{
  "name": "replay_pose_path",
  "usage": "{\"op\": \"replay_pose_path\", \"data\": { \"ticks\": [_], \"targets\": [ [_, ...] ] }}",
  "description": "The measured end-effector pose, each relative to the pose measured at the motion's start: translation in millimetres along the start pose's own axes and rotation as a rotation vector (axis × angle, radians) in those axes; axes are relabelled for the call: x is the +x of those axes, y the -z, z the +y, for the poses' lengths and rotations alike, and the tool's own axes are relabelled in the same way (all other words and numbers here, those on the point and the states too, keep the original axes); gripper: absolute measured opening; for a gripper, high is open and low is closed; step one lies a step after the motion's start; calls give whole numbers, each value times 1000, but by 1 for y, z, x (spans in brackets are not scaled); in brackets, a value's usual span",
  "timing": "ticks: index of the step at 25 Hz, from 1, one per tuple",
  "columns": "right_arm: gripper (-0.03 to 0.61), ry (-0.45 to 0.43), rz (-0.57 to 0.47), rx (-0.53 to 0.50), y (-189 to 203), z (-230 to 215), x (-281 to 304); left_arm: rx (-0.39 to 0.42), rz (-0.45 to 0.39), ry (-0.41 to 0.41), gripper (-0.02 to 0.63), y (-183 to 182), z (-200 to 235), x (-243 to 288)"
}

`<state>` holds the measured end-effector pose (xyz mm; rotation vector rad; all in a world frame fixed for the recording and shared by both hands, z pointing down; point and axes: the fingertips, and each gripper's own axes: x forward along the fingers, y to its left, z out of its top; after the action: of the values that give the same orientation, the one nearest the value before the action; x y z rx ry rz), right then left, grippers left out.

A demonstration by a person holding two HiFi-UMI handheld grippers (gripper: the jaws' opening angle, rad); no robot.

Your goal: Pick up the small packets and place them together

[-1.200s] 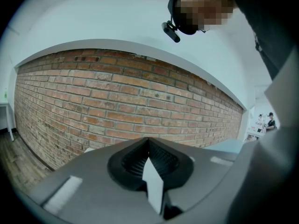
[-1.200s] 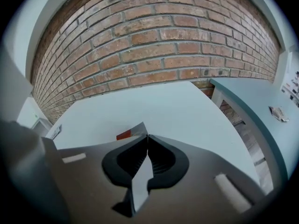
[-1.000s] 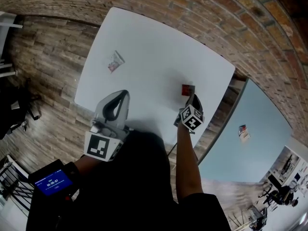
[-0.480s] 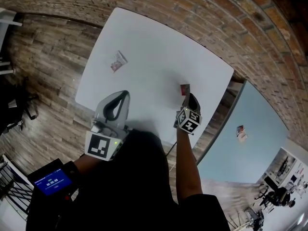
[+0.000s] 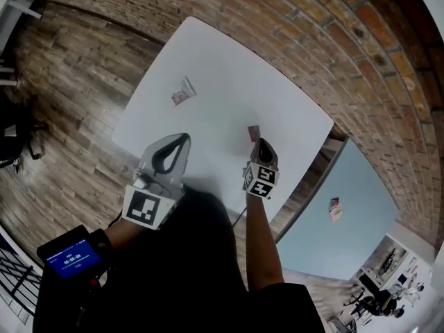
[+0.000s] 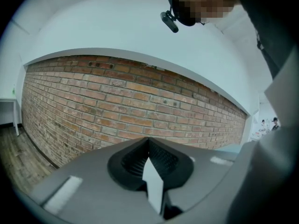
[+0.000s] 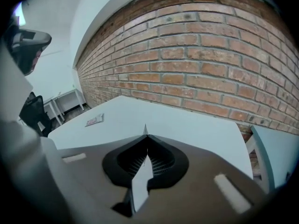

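- red packet (image 5: pixel 254 132): a second ago it lay flat on the bench (image 5: pixel 229 68) right at the tip of the right gripper (image 5: pixel 257 143). Now it is off the bench, sticking up from that tip over the bench's right part.
- right gripper view: jaws closed on the red packet. It shows edge-on, with only a thin sliver poking past the jaw tips.
- right gripper has come up and rolled since the earlier frame, and sits a bit further left in the head view.
- pale packet (image 5: pixel 183 91): flat on the far left part of the bench, same spot on the bench as before. It is well apart from the red packet, and nothing touches it. It also shows in the right gripper view, ahead and to the left.
- left gripper (image 5: pixel 183 139): jaws closed together with nothing between them. It hangs over the bench's near edge, left of the right gripper, about where it was.
- third packet (image 5: pixel 335 208): lies on a pale blue bench (image 5: pixel 354 179) to the right, well apart from the other two. It sits as it did in the earlier frames.
- brick wall (image 5: pixel 333 26) runs behind both benches, with wood floor (image 5: pixel 69 82) to the left.
- a device (image 5: pixel 69 259) with a blue screen sits on the left forearm.
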<state>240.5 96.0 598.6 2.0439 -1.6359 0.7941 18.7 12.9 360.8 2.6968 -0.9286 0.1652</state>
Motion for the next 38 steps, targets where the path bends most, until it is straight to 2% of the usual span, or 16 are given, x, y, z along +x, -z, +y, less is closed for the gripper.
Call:
{"op": "replay_pose_path", "data": {
  "ticks": [7, 16, 25, 38],
  "targets": [
    [3, -80, 50, -63, 4, 32, 14, -23, -30, -37, 0, -2, 15, -22],
    [3, -120, 134, -139, 17, 50, 28, -38, -40, -115, 0, 1, 37, -41],
    [5, -118, 187, -190, 22, 45, 49, -43, -32, -140, 0, 3, 47, -45],
    [9, -96, 251, -220, 33, 34, 74, -43, 15, -116, 0, 10, 45, -34]
  ]
}}
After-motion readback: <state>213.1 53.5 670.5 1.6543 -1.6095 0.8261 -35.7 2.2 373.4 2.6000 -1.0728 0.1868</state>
